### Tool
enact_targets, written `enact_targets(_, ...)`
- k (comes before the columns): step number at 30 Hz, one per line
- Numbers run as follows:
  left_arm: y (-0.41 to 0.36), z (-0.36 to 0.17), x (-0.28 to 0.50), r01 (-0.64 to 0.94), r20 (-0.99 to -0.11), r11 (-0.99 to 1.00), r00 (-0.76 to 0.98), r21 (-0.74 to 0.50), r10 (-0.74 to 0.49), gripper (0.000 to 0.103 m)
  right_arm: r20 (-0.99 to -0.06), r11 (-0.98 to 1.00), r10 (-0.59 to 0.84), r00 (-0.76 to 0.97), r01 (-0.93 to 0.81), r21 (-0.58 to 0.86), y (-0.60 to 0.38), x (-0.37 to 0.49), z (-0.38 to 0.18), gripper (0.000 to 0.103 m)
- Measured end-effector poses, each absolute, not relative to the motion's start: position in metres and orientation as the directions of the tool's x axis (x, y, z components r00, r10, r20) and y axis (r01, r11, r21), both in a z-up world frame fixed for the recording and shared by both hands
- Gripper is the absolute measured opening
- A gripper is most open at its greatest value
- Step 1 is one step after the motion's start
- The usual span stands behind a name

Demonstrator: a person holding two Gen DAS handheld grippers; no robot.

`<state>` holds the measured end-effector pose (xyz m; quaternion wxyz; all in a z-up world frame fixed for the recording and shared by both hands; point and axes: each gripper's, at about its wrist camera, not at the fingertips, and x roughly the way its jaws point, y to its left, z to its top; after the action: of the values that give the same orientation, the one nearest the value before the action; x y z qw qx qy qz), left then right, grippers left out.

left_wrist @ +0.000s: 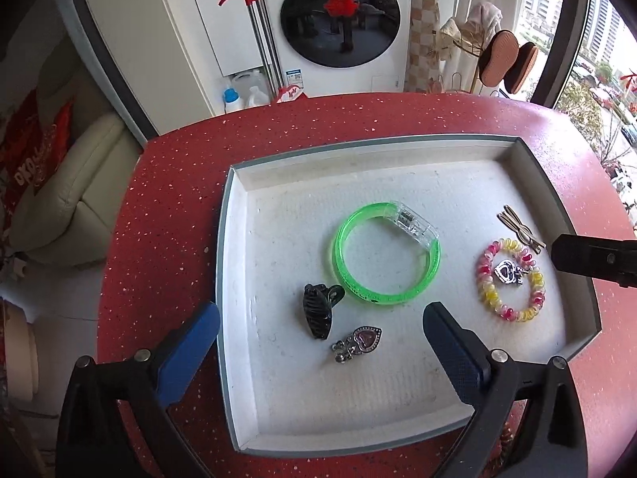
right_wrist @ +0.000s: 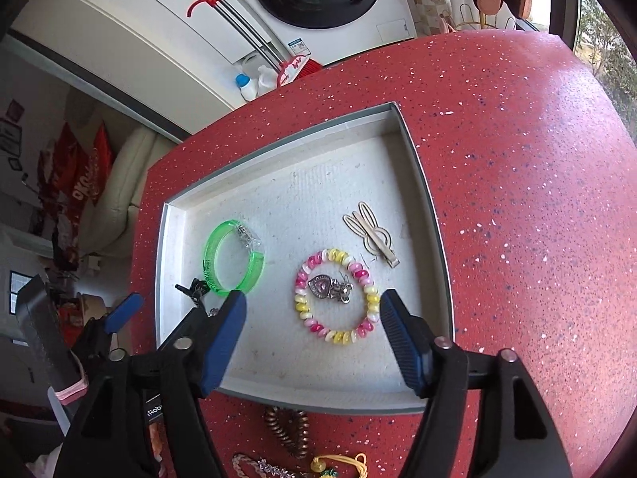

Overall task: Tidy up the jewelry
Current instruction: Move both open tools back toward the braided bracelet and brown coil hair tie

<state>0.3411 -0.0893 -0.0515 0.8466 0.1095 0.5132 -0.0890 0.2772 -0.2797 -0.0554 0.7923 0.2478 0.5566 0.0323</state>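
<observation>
Six pieces lie inside the white tray (right_wrist: pixel 434 215), several remain on the table just before it; left gripper (left_wrist: pixel 318 328) and right gripper (right_wrist: pixel 312 310) gape empty.

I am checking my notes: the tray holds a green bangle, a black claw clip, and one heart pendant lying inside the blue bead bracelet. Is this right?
Not quite: the bead bracelet is pink, yellow and white, not blue, as the right wrist view shows. The rest holds.

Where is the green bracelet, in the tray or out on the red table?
In. The green bracelet lies flat on the white floor of the tray, inside its raised rim, beside the black hair claw.
</observation>
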Motion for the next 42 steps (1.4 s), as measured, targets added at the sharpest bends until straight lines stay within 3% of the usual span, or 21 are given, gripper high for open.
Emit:
enact_targets(5,-0.083,-0.038,0.329,0.251,-0.890,0.965,0.453,0.076,-0.047,0.103,-0.852,0.872,0.343,0.396,0.203,0.445,-0.275,0.267,-0.046,0.082)
enact_targets(9,-0.071,-0.038,0.320,0.247,-0.896,0.967,0.441,0.057,-0.060,0.103,-0.833,0.865,0.355,0.425,0.188,0.465,-0.271,0.255,-0.037,0.103)
enact_targets(20,-0.053,-0.030,0.291,0.253,-0.904,0.967,0.417,0.021,-0.089,0.103,-0.831,0.868,0.356,0.427,0.179,0.464,-0.257,0.213,-0.017,0.103)
enact_targets(30,-0.026,-0.052,0.244,0.261,-0.925,0.961,0.379,0.097,-0.010,0.103,-0.892,0.916,0.297,0.341,0.163,0.367,-0.234,0.167,-0.027,0.103)
enact_targets(42,-0.018,-0.091,0.201,0.248,-0.972,0.968,0.220,-0.024,-0.080,0.103,-0.959,0.967,0.184,0.217,0.133,0.216,-0.221,0.125,-0.064,0.103)
